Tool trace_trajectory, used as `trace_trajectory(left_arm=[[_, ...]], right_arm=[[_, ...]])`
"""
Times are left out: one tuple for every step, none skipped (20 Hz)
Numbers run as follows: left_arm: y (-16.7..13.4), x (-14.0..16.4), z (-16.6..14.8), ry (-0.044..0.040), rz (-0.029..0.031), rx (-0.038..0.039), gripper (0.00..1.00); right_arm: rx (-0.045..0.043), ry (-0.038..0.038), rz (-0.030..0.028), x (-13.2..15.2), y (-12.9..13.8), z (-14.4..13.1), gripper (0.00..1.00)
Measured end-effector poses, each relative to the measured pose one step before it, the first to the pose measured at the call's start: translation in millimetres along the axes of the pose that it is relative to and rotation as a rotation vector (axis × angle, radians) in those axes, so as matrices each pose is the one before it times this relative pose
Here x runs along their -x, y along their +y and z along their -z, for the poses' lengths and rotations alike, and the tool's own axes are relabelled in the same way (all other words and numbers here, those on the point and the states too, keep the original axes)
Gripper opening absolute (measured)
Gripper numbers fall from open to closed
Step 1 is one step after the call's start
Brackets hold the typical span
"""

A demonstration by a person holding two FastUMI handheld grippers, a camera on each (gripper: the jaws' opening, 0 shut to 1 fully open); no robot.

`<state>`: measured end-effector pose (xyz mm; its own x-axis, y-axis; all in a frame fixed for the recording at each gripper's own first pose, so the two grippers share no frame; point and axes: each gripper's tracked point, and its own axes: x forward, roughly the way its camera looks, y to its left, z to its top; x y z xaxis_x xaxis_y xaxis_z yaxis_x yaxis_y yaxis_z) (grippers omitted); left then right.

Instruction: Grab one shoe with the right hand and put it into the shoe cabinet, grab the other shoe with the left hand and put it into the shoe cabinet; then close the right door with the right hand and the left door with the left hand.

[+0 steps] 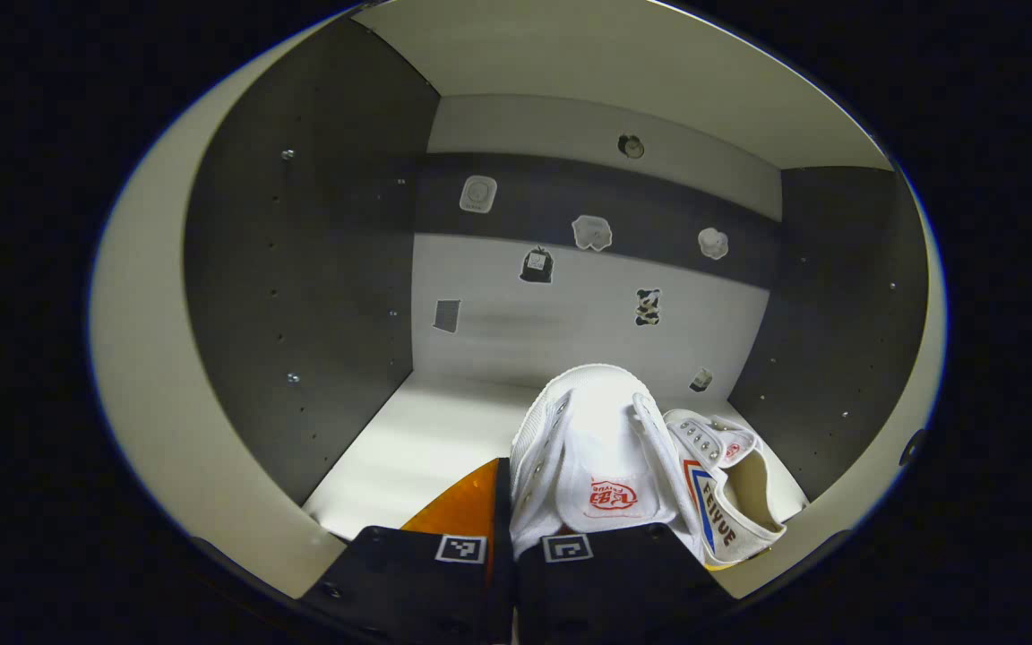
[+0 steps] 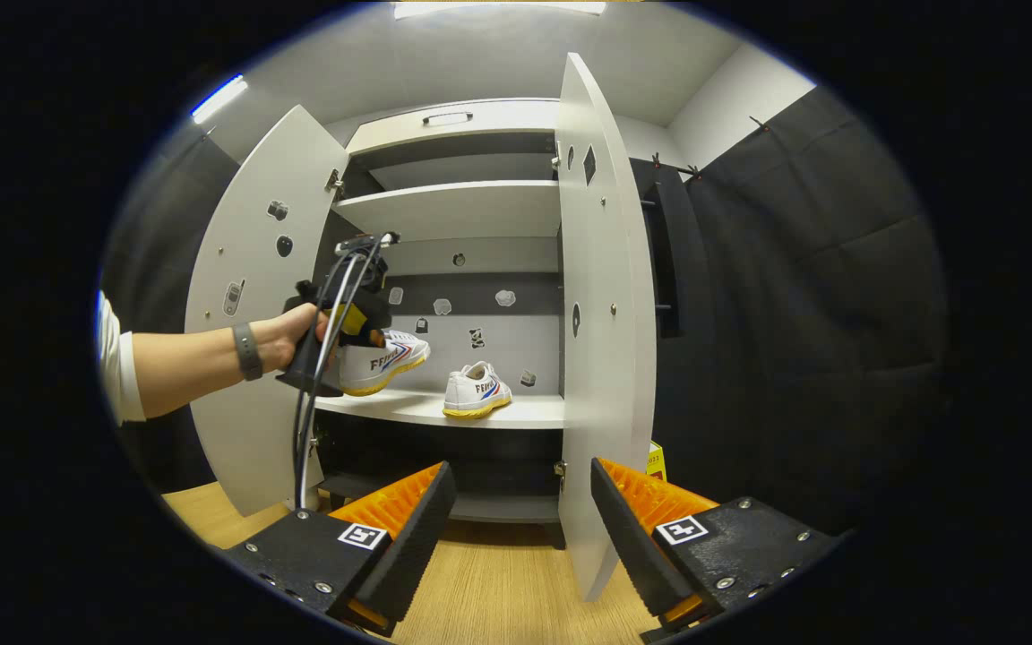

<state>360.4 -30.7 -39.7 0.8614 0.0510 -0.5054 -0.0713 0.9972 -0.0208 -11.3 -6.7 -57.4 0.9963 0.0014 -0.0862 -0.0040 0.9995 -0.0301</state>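
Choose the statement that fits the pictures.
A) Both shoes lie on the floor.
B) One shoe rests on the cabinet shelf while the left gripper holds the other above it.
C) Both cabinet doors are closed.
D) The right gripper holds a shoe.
B: in the right gripper view one shoe sits on the shelf while the left gripper holds the other shoe above it; both doors stand open.

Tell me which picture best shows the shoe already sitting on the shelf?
The right gripper view: the resting shoe stands whole, side-on, on the shelf. The left gripper view shows that shoe only partly, behind the held shoe.
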Motion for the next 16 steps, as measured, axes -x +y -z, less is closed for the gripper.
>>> trace_trajectory(left_arm=[[0.43, -11.77, 3.42, 0.02489, -0.01355, -0.00203, 0.09], [0.86, -13.57, 2.81, 0.02655, -0.01836, -0.00573, 0.09], [1.41, -11.53, 2.33, 0.02003, -0.01549, -0.0151, 0.08], [1.46, -9.87, 2.2, 0.01166, -0.01648, -0.02307, 0.09], [0.45, -5.72, 2.66, 0.01354, -0.014, -0.02078, 0.09], [-0.15, -5.97, 3.7, 0.01476, -0.00905, -0.00685, 0.09], [-2.36, -4.89, 5.4, 0.01895, 0.00047, 0.00284, 0.09], [-1.42, -4.14, 5.82, 0.02312, 0.00282, 0.0079, 0.09], [0.34, -3.7, 6.83, 0.02289, -0.00287, 0.01144, 0.09], [-0.17, 1.71, 2.8, 0.01409, -0.00684, 0.01003, 0.09], [0.98, -3.72, -4.98, -0.01887, -0.00079, -0.00152, 0.1], [0.72, 0.59, 3.7, 0.015, -0.00601, -0.01119, 0.09], [-0.13, -0.25, -2.76, -0.00896, -0.00032, -0.00946, 0.1], [-2.33, -0.08, 2.54, 0.01263, 0.00755, -0.01069, 0.1], [-4.39, 2.14, -1.26, -0.00438, 0.02191, 0.0079, 0.11], [-2.78, 2.18, -2.31, -0.01197, 0.01204, 0.01045, 0.22]], right_arm=[[0.00099, -0.00065, 0.00151, -0.37, -0.08, 0.39, 0.93], [-0.00332, 0.00109, 0.00088, -0.28, -0.43, 1.15, 0.93], [-0.00586, 0.0007, 0.00109, -0.09, -0.39, -0.08, 0.93], [-0.00334, -0.00214, 0.00264, -0.09, -0.7, -0.25, 0.93], [-0.00128, -0.00299, 0.00787, -0.38, -2.64, -0.88, 0.93], [-0.00218, -0.00155, 0.00432, -1.06, -1.57, -0.33, 0.93], [-0.0036, 0.00034, 0.00419, -0.54, -1.1, 1.08, 0.93], [-0.00389, 0.00217, 0.00168, -0.67, -0.97, 0.71, 0.93], [-0.00281, 0.00158, 0.00144, 0.17, -1.37, 0.91, 0.93], [-0.00143, 0.00146, 0.0006, -0.13, -1.38, 0.85, 0.93], [-0.00048, 0.00113, 0.00146, -1.3, -1.35, 0.2, 0.93], [-0.0012, 0.00156, -0.00125, -1.37, -0.49, 0.99, 0.93], [0.00001, 0.00128, -0.00253, -0.56, 0.32, -0.12, 0.93], [0.0005, -0.00069, 0.00015, 0.2, -0.34, -0.17, 0.93], [-0.00111, -0.00234, -0.00087, -0.27, -0.5, -1.03, 0.93], [-0.00193, -0.00367, -0.00017, 0.36, 0.22, -1.19, 0.93]])
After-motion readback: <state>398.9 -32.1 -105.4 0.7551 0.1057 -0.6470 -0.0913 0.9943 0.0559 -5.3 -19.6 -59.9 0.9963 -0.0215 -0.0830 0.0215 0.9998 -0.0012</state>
